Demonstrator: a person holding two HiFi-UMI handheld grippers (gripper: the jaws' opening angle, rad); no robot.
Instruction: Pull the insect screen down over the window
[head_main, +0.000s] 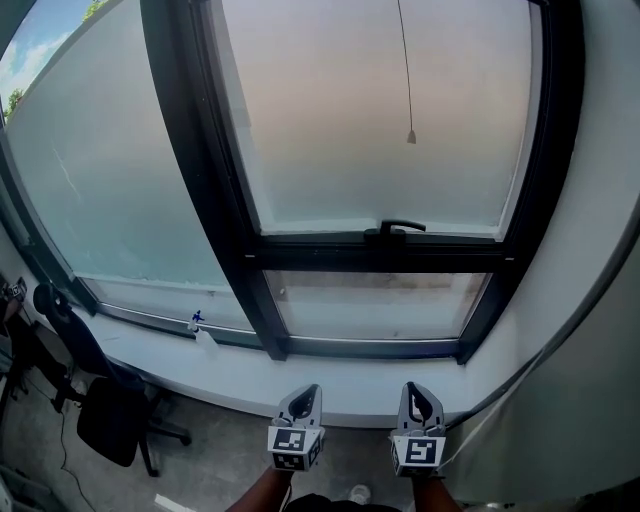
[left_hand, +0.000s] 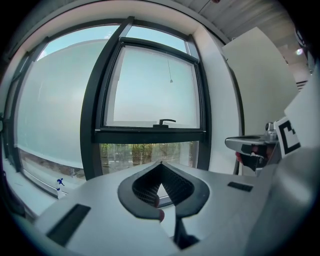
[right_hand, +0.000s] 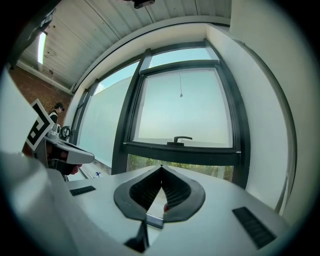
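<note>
I hold the left gripper (head_main: 311, 392) and the right gripper (head_main: 419, 390) side by side, low in the head view, both pointing toward the window (head_main: 385, 250) and well apart from it. The left gripper view shows that gripper's jaws closed together at the tips with nothing between them; the right gripper view shows the same for the right gripper. The window has a black frame. Its upper pane (head_main: 330, 120) looks pale and hazy, and I cannot tell whether that surface is the insect screen. A thin pull cord (head_main: 405, 70) hangs in front of the upper pane and ends in a small weight well above both grippers. A black handle (head_main: 400, 227) sits on the crossbar below this pane. Greenery shows through the lower pane (left_hand: 145, 152) in both gripper views. A white sill (head_main: 240, 368) runs below the frame, between the window and the grippers. An office chair (head_main: 100, 405) stands at the lower left.
</note>
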